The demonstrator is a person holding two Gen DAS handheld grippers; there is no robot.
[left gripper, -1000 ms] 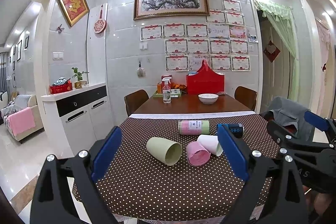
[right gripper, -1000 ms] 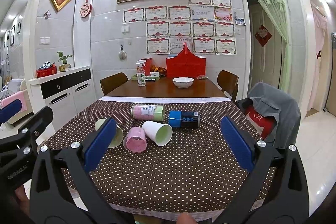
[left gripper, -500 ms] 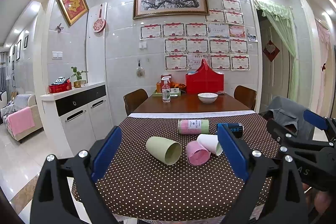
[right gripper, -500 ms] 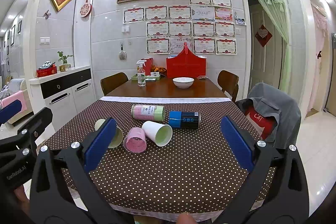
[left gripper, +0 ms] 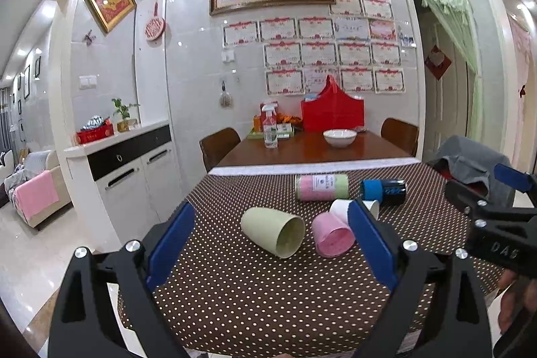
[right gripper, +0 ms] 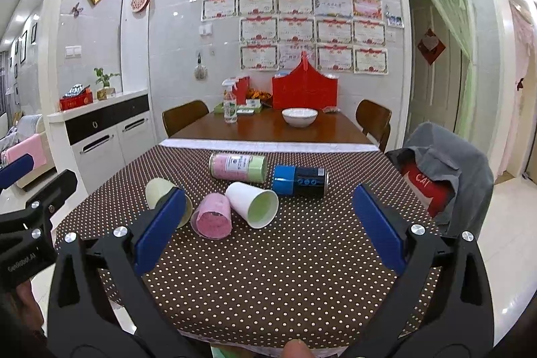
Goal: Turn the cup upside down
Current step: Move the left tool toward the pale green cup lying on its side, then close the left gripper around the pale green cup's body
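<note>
While all three cups lie on their sides mid-table, nothing is flipped. Green cup left, pink cup beside it, white cup right. Left tongs and right tongs gape wide, empty, held back at the near edge, probably choosing.

Pale green cup, pink cup and white cup on a brown, white-dotted tablecloth.

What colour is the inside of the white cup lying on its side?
Pale green inside the white cup, clearest in the right wrist view, where its open mouth faces the camera.
</note>
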